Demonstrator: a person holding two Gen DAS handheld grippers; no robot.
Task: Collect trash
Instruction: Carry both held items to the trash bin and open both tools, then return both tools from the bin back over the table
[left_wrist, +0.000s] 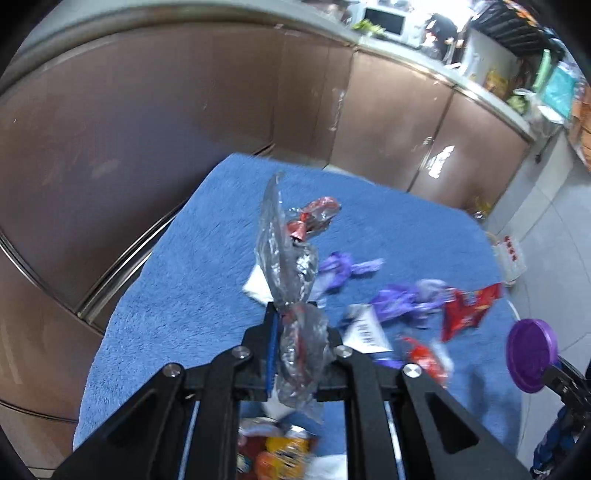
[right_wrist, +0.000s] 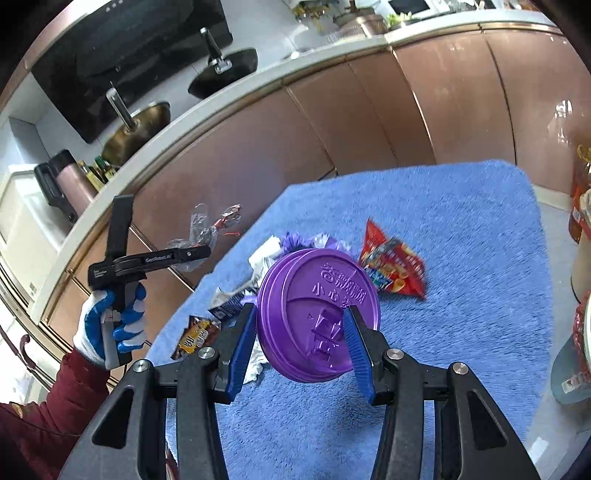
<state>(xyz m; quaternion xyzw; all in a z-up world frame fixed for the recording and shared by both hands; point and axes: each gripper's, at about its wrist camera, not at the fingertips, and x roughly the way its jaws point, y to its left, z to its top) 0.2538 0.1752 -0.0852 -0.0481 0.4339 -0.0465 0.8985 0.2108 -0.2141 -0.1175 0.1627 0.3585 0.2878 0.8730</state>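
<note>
Your left gripper (left_wrist: 291, 317) was clenched on a clear wrapper (left_wrist: 286, 266), which stood up loosely above the jaws and hung crumpled below them, lifted off the blue cloth (left_wrist: 177, 258). Your right gripper (right_wrist: 301, 332) was grasping a purple lid (right_wrist: 317, 314), one pad on its rim and the other on its embossed face, the lid tilted and held above the cloth.

More trash lay on the cloth: purple wrappers (left_wrist: 402, 299), a red snack bag (right_wrist: 391, 266), white paper (right_wrist: 264, 254) and a small brown packet (right_wrist: 195, 334). No bin was visible in either view, so I could not tell where either load was to go.

Risks noted:
- The clear wrapper was pinched on a thin, slick fold. A quick swing could let it slide out, in my judgement.
- The lid was gripped off-centre across rim and face. It might pivot or pop free if you squeezed harder or jolted it.
- A red foil scrap (left_wrist: 314, 218) appeared tangled at the wrapper's top. It could drop off in transit.
- With both grippers full, nothing more could be collected until one was emptied.
</note>
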